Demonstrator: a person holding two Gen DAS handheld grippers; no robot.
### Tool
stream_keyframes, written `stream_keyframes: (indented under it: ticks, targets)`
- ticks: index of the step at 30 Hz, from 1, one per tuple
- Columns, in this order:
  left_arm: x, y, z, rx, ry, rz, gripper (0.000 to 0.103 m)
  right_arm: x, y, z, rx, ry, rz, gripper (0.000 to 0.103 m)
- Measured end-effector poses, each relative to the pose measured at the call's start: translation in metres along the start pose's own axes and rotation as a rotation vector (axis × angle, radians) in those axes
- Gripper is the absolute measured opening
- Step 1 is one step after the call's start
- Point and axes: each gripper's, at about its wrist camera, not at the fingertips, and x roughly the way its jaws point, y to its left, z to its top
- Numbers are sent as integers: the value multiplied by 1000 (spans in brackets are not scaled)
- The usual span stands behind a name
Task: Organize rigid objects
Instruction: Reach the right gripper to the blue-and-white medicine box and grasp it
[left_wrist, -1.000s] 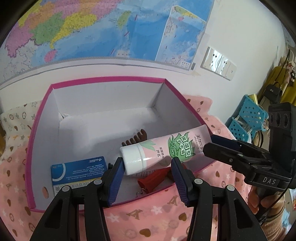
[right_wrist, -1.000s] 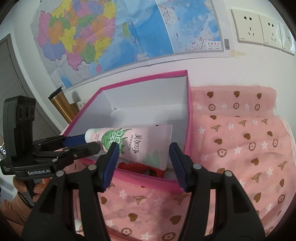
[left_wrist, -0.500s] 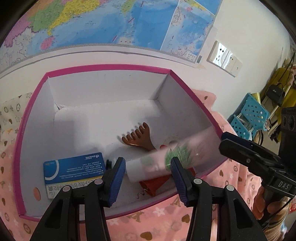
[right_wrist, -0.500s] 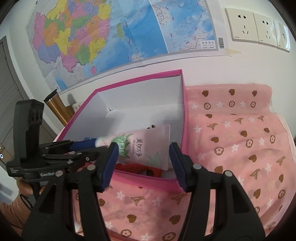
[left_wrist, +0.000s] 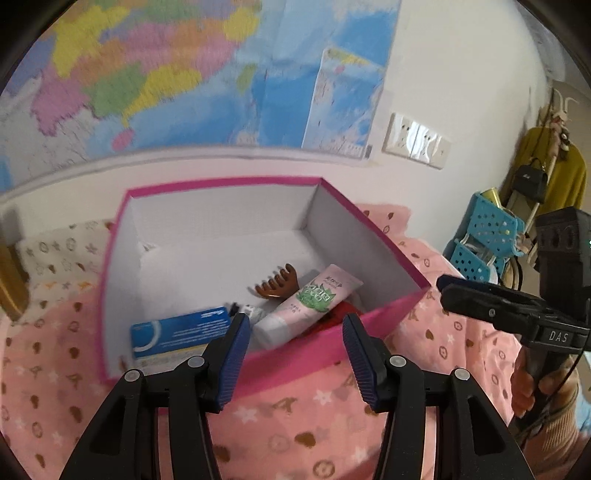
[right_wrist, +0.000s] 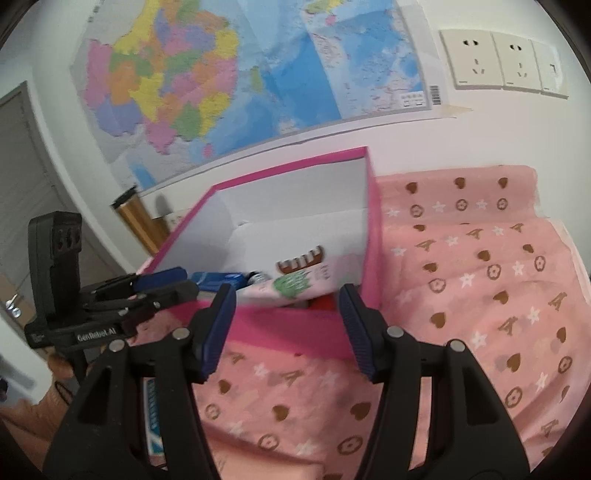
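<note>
The left gripper (left_wrist: 295, 345) is opening with nothing between its jaws; the right gripper (right_wrist: 286, 325) is likewise parted and empty. The pink tube (left_wrist: 308, 304) lies inside the pink-rimmed box (left_wrist: 221, 182), against the brown comb (left_wrist: 277, 286). Only the left view shows the blue carton (left_wrist: 177, 332) fully — the right view shows open cloth (right_wrist: 480, 277) beside the box.

An open box (left_wrist: 388, 254) sits on a cloth (left_wrist: 314, 406) against a wall, below a map (left_wrist: 207, 70). Inside, near the front wall, a carton (left_wrist: 177, 330) lies at the left, a tube (left_wrist: 306, 304) lies at the right, and a comb (left_wrist: 279, 286) lies just behind the tube, touching it. Wall sockets (left_wrist: 415, 140) are to the map's right. Baskets (left_wrist: 487, 236) stand right of the box, well apart.
</note>
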Motion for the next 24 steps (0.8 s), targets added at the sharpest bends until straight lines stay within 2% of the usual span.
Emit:
stream_keyframes:
  ticks: [4,8,13,19,21,24]
  targets:
    - [-22,5,-19,16,-3,41,54,-4,18,-24,-53,59,112,60]
    - [-28,21,-41,-11,47,89,54,3,33,-55,-60,168,231,60]
    - [-29,42,-72,-73,121,121,54,17,61,-95,-108,311,328,60]
    - [-34,54,-102,-130,188,108,54,37,94,-138,-142,465,438,60]
    - [-35,56,-109,-144,206,98,54,47,103,-145,-146,504,458,53]
    - [-38,58,-118,-149,222,92,54,62,110,-154,-140,542,472,53]
